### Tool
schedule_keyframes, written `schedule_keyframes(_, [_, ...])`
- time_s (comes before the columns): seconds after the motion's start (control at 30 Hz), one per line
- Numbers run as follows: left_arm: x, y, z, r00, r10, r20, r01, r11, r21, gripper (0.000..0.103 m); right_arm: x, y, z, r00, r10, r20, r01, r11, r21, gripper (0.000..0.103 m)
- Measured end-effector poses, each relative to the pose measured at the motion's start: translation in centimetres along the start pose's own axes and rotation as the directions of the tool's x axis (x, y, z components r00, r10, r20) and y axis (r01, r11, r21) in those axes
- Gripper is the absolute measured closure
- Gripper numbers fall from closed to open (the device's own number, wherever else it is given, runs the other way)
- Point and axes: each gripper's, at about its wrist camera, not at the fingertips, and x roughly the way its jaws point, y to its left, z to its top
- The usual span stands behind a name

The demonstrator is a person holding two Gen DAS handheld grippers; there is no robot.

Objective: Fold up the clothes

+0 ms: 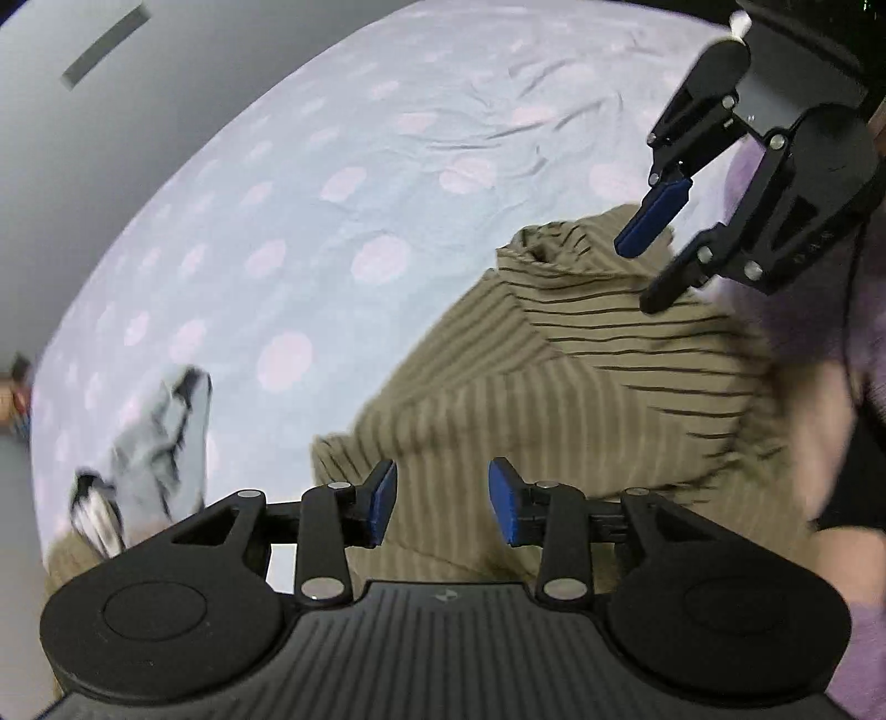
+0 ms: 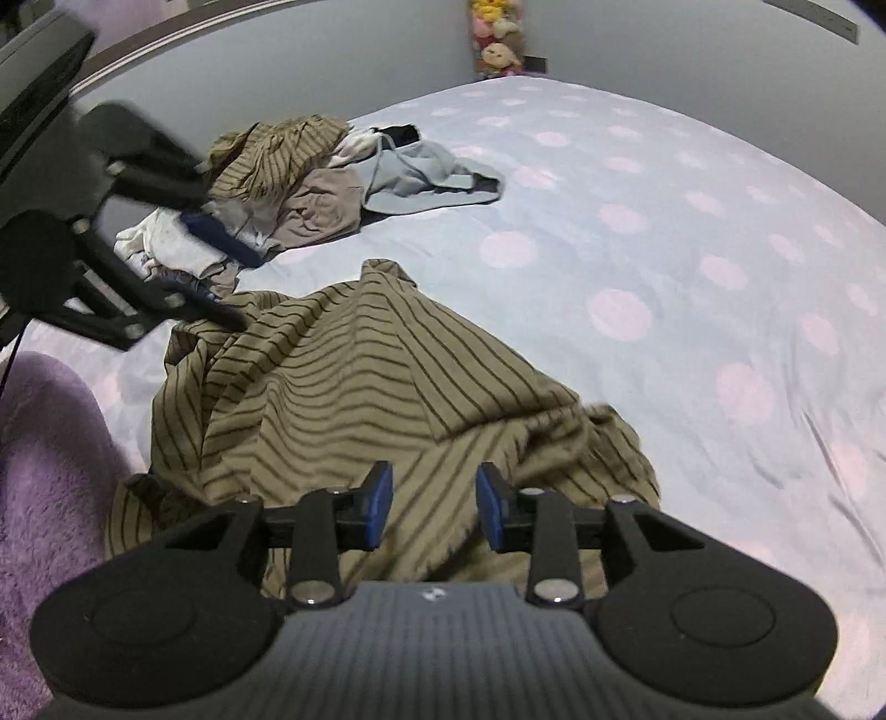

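- The left gripper (image 1: 442, 501), black with blue pads, stood with its jaws parted and nothing between the pads; only the striped cloth lay below the gap.
- The right gripper (image 2: 434, 507), of the same make, likewise had its jaws apart and empty, above the same garment.
- The olive-tan garment with thin dark stripes (image 2: 354, 399) lay crumpled on the bed, near the person's side, with its folds humped and one edge turned over; what kind of garment it was could not be told.
- In the left wrist view the right gripper (image 1: 645, 274) appeared at upper right, one fingertip close over the striped cloth; whether it touched was unclear.
- In the right wrist view the left gripper (image 2: 221, 277) was blurred at the left edge, partly cut off.
- A fluffy lilac sleeve (image 2: 50, 454) filled the lower left corner, and the person's hand was smeared in the left wrist view.
- A heap of mixed clothes (image 2: 277, 188), tan, white and pale blue, sat further up the bed, well apart from the striped piece; its single items were hard to separate.
- The pale blue bedsheet with pink dots (image 2: 664, 249) was wrinkled in places.
- Grey walls stood behind, with soft toys (image 2: 495, 44) at the far corner.
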Motion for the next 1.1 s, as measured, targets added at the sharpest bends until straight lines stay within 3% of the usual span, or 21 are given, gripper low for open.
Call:
schedule_keyframes(0.27, [6.4,1.6,1.0,1.0,0.006,-0.031,0.001,0.972,0.234,0.065,4.5,0.2,1.9,0.998,0.047,-0.038,-0.049,0.998,-0.03,0.056])
schedule_keyframes(0.43, [9.1,2.2,1.0,0.994,-0.071,-0.077,0.093,0.934,0.344,0.066,6.8,-0.2,2.4,0.996,0.068,-0.062,-0.07,0.997,-0.032,0.053])
schedule_keyframes(0.5, [9.5,2.5,1.0,0.991,-0.101,-0.091,0.126,0.932,0.34,0.076,7.4,-0.4,2.4,0.995,0.073,-0.071,-0.075,0.997,-0.025,0.053])
schedule_keyframes(0.57, [9.9,2.8,0.9,0.986,-0.13,-0.103,0.158,0.929,0.335,0.095,7.9,-0.6,2.4,0.994,0.079,-0.078,-0.08,0.997,-0.017,0.053])
schedule_keyframes(0.6, [10.1,2.9,0.9,0.983,-0.145,-0.11,0.174,0.927,0.332,0.096,8.1,-0.7,2.4,0.994,0.081,-0.078,-0.082,0.997,-0.013,0.053])
schedule_keyframes(0.67, [9.3,3.1,0.7,0.982,-0.165,-0.091,0.186,0.928,0.322,0.101,8.2,-0.8,2.5,0.994,0.086,-0.072,-0.087,0.996,-0.009,0.053])
schedule_keyframes(0.9, [4.3,4.1,0.2,0.988,-0.147,-0.039,0.152,0.956,0.251,0.102,7.6,-0.1,3.1,0.995,0.091,-0.035,-0.093,0.994,-0.053,0.053])
schedule_keyframes(1.1, [-0.9,2.9,-1.4,0.993,-0.121,-0.006,0.119,0.963,0.243,0.102,5.9,2.3,3.8,0.997,0.077,0.016,-0.074,0.982,-0.174,0.053])
